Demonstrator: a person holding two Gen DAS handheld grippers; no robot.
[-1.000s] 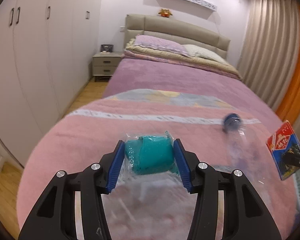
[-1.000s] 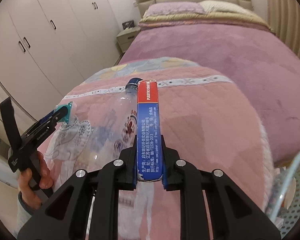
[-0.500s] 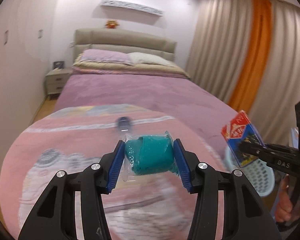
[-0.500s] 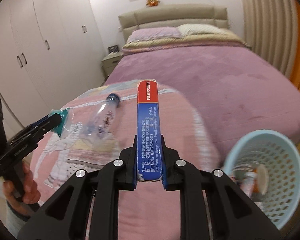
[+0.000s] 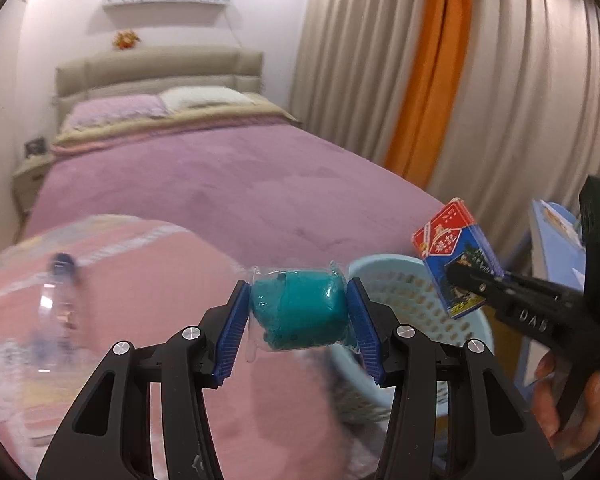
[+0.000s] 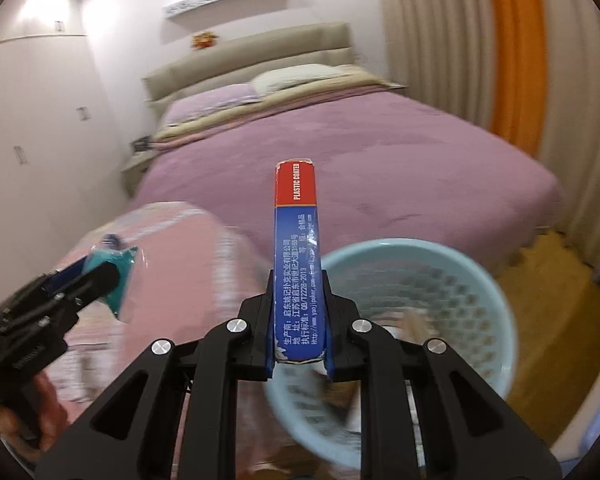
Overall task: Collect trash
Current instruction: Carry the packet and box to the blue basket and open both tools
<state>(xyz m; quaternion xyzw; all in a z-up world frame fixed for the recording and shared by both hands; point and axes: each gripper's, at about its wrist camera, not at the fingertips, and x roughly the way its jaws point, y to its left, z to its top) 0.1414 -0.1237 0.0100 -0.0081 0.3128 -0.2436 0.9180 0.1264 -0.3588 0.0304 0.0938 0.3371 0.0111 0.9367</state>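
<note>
My left gripper [image 5: 298, 316] is shut on a teal wad in clear plastic wrap [image 5: 300, 312], held in the air over the bed's foot, left of the basket; it also shows in the right wrist view [image 6: 114, 276]. My right gripper [image 6: 298, 320] is shut on a red and blue card box [image 6: 298, 264], held upright above the near rim of a light blue mesh basket [image 6: 480, 292]. The box [image 5: 456, 256] and the basket [image 5: 404, 292] show in the left wrist view too. A clear plastic bottle with a blue cap [image 5: 58, 300] lies on the pink blanket.
The bed [image 5: 228, 184] with purple cover and pink blanket [image 6: 168, 264] fills the left and middle. Beige and orange curtains [image 5: 432, 80] hang on the right. The basket stands on the wooden floor [image 6: 548, 280] and holds some trash. A light blue object [image 5: 552, 240] stands at far right.
Both grippers have swung right, away from the blanket towards the basket, still holding their items. The basket now lies under the right gripper. The bottle has stayed on the blanket.
</note>
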